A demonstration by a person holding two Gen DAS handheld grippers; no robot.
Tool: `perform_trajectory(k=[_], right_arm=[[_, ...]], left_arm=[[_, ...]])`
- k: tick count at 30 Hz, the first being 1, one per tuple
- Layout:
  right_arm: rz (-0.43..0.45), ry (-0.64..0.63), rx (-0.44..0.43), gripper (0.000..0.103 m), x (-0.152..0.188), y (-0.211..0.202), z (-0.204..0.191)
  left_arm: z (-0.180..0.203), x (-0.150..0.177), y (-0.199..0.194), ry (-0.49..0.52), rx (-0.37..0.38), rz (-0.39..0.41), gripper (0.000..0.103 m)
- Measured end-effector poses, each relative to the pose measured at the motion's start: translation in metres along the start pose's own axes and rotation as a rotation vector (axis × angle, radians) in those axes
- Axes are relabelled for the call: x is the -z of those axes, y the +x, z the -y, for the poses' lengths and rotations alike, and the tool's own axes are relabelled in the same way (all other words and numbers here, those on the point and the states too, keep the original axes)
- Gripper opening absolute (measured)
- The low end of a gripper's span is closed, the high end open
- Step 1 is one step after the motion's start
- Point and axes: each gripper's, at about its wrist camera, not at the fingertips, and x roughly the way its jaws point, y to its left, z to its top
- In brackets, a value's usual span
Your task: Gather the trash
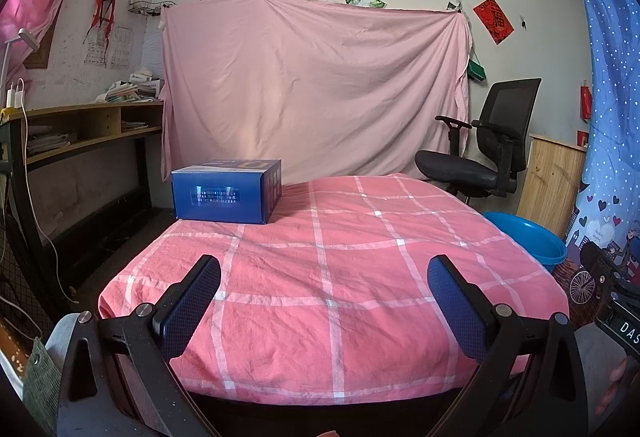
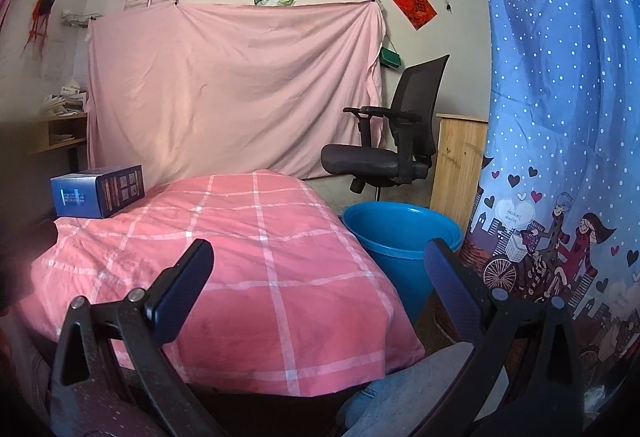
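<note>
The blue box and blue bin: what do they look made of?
The blue box looks like glossy printed cardboard: sharp folded edges, a reflective front. The blue bin seems smooth moulded plastic, with a rolled rim and even sheen.

Ahead of my left gripper, whose finger pads look like dimpled matt rubber, lies creased checked cotton tablecloth. Far left of it, the blue box is glossy card. Right of my right gripper, the blue bin is smooth shiny plastic, beside printed curtain cloth.
</note>
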Motion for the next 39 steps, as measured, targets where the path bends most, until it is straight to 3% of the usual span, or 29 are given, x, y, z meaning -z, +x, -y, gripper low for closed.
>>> perform_trajectory(k=[39], right_arm=[[-0.005,-0.001,-0.001,0.103,-0.0007,0.0009,-0.001]], left_arm=[[0.0032,0.001,-0.0016,0.001,0.0,0.003,0.101]])
